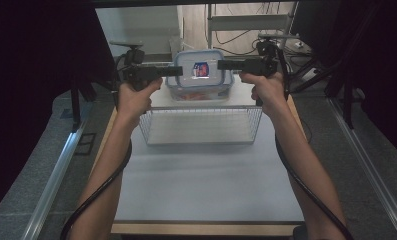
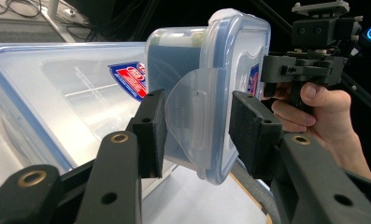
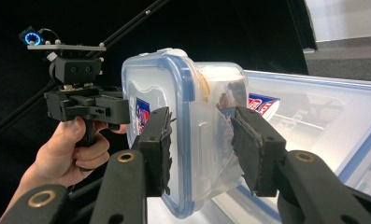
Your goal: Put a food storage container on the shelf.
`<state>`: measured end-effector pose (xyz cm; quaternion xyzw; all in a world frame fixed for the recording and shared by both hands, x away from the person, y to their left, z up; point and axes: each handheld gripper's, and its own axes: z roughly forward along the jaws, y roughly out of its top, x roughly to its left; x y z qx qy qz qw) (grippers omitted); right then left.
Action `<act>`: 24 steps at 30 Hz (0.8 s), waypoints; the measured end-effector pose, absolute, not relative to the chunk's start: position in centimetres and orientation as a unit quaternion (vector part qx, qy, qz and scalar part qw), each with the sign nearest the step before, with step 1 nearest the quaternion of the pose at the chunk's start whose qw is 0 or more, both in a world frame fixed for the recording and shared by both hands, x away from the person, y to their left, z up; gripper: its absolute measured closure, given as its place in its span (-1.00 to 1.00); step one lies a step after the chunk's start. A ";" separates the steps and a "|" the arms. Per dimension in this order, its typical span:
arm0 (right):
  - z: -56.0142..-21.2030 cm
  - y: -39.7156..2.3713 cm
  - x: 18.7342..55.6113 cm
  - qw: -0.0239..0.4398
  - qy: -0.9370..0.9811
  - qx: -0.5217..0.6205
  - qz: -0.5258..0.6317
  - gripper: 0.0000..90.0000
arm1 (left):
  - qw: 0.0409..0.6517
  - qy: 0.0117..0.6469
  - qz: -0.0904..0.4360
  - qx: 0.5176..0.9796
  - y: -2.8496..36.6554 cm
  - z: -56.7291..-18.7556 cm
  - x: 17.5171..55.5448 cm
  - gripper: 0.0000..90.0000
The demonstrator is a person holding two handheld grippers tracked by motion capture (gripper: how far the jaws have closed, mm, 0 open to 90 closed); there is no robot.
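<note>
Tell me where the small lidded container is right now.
In the high view, the small lidded container is held between the left gripper and right gripper, beyond the wire basket, centre-table.

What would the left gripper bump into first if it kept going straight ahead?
The lidded plastic container already sits between the left gripper's jaws, so that comes first. Beyond it, probably the right gripper at the opposite end, though depth is hard to judge.

We see the lower half of the high view open: bare counter in front of the wire basket, free between the forearms. Upper centre is crowded, with the box filling the gap between the left gripper and right gripper. Dark stands crowd both upper corners.
</note>
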<state>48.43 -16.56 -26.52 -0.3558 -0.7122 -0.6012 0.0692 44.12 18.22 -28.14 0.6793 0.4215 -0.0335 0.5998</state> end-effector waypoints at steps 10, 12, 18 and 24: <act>-27.1 -16.4 49.4 0.080 -0.708 -0.367 -0.598 0.27 | 0.597 0.432 -0.035 0.675 18.3 -28.2 44.8 0.26; -27.2 -16.4 49.5 0.079 -0.706 -0.368 -0.599 0.26 | 0.597 0.433 -0.035 0.674 18.3 -28.3 44.9 0.26; -27.2 -16.0 49.6 0.056 -0.707 -0.386 -0.590 0.25 | 0.586 0.454 -0.022 0.671 18.0 -28.3 45.2 0.18; -27.5 -15.3 49.7 0.041 -0.715 -0.388 -0.580 0.21 | 0.588 0.465 -0.028 0.661 18.0 -28.6 45.8 0.04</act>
